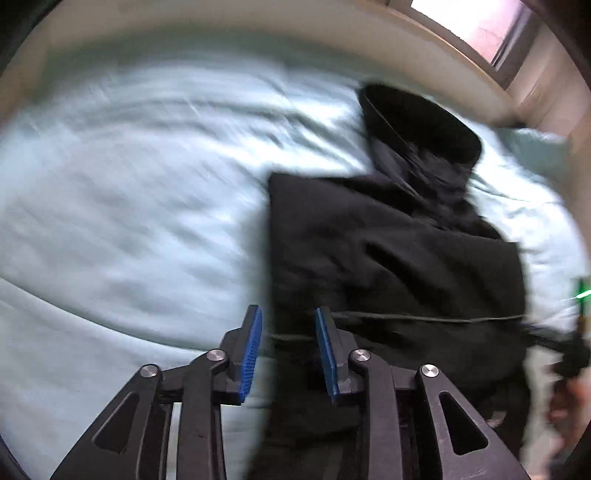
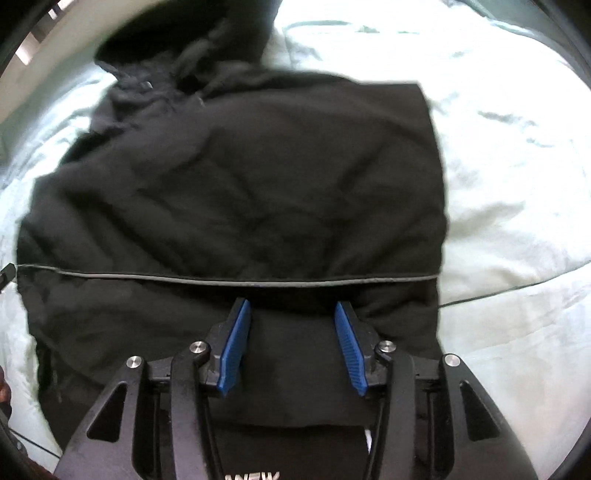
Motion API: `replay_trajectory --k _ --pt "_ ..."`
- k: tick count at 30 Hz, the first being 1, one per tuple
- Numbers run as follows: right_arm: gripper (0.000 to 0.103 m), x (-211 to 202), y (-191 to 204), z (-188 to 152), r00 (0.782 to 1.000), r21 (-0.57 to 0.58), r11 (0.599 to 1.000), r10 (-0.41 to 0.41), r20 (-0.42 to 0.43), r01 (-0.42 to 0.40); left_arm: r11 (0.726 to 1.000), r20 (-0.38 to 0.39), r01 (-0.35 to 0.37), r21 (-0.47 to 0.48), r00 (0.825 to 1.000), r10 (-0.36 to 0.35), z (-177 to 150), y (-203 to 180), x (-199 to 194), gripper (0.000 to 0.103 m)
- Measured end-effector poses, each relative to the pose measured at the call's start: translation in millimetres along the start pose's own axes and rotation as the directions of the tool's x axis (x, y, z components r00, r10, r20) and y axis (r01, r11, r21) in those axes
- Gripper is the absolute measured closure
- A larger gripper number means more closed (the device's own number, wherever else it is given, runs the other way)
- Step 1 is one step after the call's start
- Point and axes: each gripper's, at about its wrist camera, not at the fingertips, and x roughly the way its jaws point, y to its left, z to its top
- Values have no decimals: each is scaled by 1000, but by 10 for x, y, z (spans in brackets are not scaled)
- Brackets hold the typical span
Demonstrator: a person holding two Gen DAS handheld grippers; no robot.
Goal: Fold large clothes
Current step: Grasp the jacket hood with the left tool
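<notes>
A black hooded jacket (image 1: 388,258) lies partly folded on a pale green bed sheet (image 1: 129,184). Its hood (image 1: 417,125) points to the far side. My left gripper (image 1: 288,317) is open above the jacket's left edge, holding nothing. In the right wrist view the jacket (image 2: 258,184) fills the middle, with its hood (image 2: 177,48) at the top left. My right gripper (image 2: 291,310) is open over the jacket's near part, holding nothing. A thin dark cable (image 2: 221,278) runs across the jacket just beyond the fingertips.
The bed sheet (image 2: 517,184) spreads out right of the jacket. A beige wall (image 1: 258,22) and a window (image 1: 476,22) lie beyond the bed. The other gripper, with a green light (image 1: 583,291), shows at the right edge of the left wrist view.
</notes>
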Motion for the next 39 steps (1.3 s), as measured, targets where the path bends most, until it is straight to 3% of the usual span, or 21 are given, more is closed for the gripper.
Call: replay_trajectory --k 1,2,5,8,9,12,14,17,22,26,31,33,36,39 --pt "51 -96 3 48 999 -2 1000 10 34 -10 1000 23 -18 -3 1000 18 34 2 -67 72" --pt "50 -154 12 96 998 -3 1000 19 55 -19 1000 46 8 -23 999 -7 90 -11 -142 71" --pt "49 -159 129 307 996 -30 999 35 86 -33 985 33 172 -19 985 -171 224 -262 -85 71" --pt "49 50 244 459 996 -38 999 30 81 -27 961 -35 274 25 961 -273 200 -640 163 71" --pt "49 138 267 452 997 -36 999 22 68 -20 959 -72 281 44 958 -277 153 -764 312 71" --pt "49 396 322 459 1000 -28 999 -16 -16 15 974 -175 208 91 966 -190 -34 -928 792 71" --pt "49 464 336 477 998 -37 999 -32 -48 30 973 -171 222 59 963 -209 -139 -843 1023 71" --pt "49 543 399 474 997 -89 994 -61 -45 57 968 -167 252 -6 954 -249 -85 -787 1048 71" --pt "48 530 335 487 999 -89 996 -14 -49 10 974 -184 227 21 958 -220 -30 -860 934 71" --pt "48 316 248 553 998 -85 995 47 -50 -51 977 -81 194 87 979 -187 144 -962 531 71" --pt "47 -24 50 907 974 42 973 228 22 -228 975 11 175 135 984 -178 673 -1035 388 71" --pt "47 -110 75 1086 971 28 972 233 60 -235 975 58 143 169 986 -155 969 -1126 398 71" --pt "47 -147 131 1426 973 -15 982 190 135 -189 971 114 155 181 978 -177 1363 -1180 436 71" --pt "47 -98 150 1838 957 7 981 188 219 -195 976 156 124 178 976 -152 1764 -1233 605 71"
